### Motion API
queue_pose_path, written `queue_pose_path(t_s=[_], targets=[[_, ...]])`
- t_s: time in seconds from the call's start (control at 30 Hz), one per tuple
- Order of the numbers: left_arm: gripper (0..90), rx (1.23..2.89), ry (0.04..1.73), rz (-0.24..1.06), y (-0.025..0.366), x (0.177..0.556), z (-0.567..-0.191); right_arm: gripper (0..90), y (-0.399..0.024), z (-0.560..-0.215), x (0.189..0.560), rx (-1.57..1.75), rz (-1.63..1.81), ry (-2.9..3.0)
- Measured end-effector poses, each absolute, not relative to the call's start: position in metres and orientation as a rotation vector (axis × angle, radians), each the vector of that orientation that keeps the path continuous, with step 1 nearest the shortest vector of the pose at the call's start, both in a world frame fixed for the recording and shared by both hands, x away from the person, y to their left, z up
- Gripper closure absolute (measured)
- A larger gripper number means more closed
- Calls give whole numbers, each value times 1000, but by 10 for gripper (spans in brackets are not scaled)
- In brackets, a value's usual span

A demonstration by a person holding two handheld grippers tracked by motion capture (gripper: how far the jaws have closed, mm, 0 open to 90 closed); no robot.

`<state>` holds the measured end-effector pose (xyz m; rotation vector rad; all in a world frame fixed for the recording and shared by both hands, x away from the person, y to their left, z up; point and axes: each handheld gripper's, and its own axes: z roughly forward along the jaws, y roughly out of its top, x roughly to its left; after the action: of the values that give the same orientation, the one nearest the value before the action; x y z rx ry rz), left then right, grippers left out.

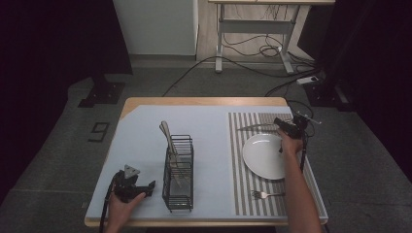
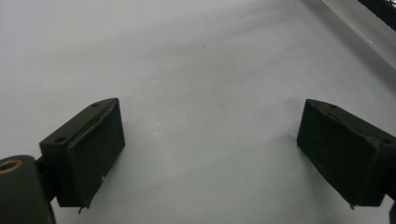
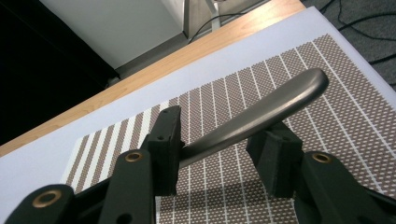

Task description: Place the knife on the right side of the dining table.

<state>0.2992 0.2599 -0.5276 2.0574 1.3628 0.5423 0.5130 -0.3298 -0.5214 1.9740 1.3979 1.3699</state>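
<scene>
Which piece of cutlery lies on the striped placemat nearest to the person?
The fork, lying on the placemat below the plate. The other utensil lies beyond the plate at the right gripper; the rest stand in the rack.

The high view looks forward and down from above the near edge of the table [image 1: 145, 116], far enough to take in all of it and the floor behind. The left gripper view sits very near the pale table top, looking along it. The right gripper view looks low across the striped mat [image 3: 289, 74], which the high view also shows [image 1: 243, 145].
</scene>
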Motion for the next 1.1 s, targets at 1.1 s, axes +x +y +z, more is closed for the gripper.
queue_pose_path(t_s=[1.1], targets=[[71, 2057, 1363, 543, 260, 299, -528, 444, -331, -513, 526, 2016, 1276, 1534]])
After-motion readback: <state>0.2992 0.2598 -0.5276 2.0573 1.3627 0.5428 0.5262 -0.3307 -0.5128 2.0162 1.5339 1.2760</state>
